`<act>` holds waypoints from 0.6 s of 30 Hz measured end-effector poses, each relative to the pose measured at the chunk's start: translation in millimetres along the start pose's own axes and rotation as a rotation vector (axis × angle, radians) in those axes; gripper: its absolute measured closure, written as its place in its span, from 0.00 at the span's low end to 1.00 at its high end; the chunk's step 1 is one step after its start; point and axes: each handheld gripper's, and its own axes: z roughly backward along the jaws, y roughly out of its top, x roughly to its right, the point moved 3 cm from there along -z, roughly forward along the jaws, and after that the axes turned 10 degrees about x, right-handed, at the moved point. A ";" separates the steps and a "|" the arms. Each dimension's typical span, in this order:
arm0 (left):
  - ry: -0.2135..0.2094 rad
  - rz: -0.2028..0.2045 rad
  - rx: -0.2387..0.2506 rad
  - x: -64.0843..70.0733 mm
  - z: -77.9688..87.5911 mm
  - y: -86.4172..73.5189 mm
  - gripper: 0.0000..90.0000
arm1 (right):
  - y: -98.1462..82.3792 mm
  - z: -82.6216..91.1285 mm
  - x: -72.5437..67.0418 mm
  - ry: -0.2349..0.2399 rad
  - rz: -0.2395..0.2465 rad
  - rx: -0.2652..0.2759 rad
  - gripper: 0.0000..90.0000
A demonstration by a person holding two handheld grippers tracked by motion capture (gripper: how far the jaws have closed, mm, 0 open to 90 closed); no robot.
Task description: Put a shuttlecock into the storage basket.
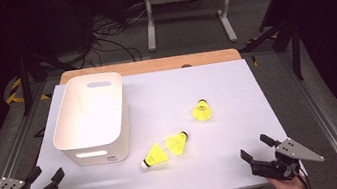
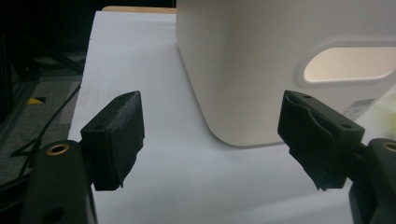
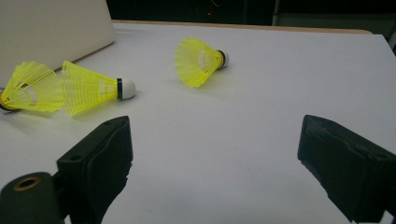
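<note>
a white-topped bench (image 1: 237, 94) carries a white plastic bin (image 1: 90, 120) and, to its right, three yellow shuttlecocks. the bin, the largest thing there, stands upright on the left half of the bench, its near handle slot facing the person; it looks stiff and smooth-walled. just beside the bin's near right corner lies the nearest shuttlecock (image 1: 154, 156), on its side with its white cork toward the bin; the middle shuttlecock (image 1: 177, 142) lies just right of it, skirt close to skirt, cork pointing away from the bin. in the right gripper view their skirts overlap, so whether they touch cannot be told. the far shuttlecock (image 1: 202, 111) lies well apart to the right of the bin, also on its side. each is likely featherweight, with a springy mesh skirt that would buckle under a hard squeeze and roll at a nudge; the firm cork or the narrow neck behind it seems the safer place to pinch. the left tongs (image 1: 45, 180) hover near the bin's near left corner, spread wide and holding nothing. the right tongs (image 1: 255, 146) wait well to the right of the bin at the bench's near edge, likewise spread and empty, pointed toward the shuttlecocks.
</note>
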 end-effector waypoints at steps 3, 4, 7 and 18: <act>0.017 0.001 0.005 -4.0 -0.9 3.3 0.26 | 0.0 -0.1 0.0 0.001 0.000 -0.001 0.12; 0.022 0.003 0.007 -5.4 -1.3 4.6 0.26 | 0.0 -0.1 -0.1 0.001 0.000 -0.001 0.12; 0.034 0.009 0.011 -9.1 -2.5 9.0 0.27 | 0.0 -0.1 0.0 0.001 0.000 -0.001 0.12; 0.058 0.014 0.011 -14.0 -3.5 23.9 0.28 | -0.1 -0.3 -0.5 0.007 0.002 -0.003 0.12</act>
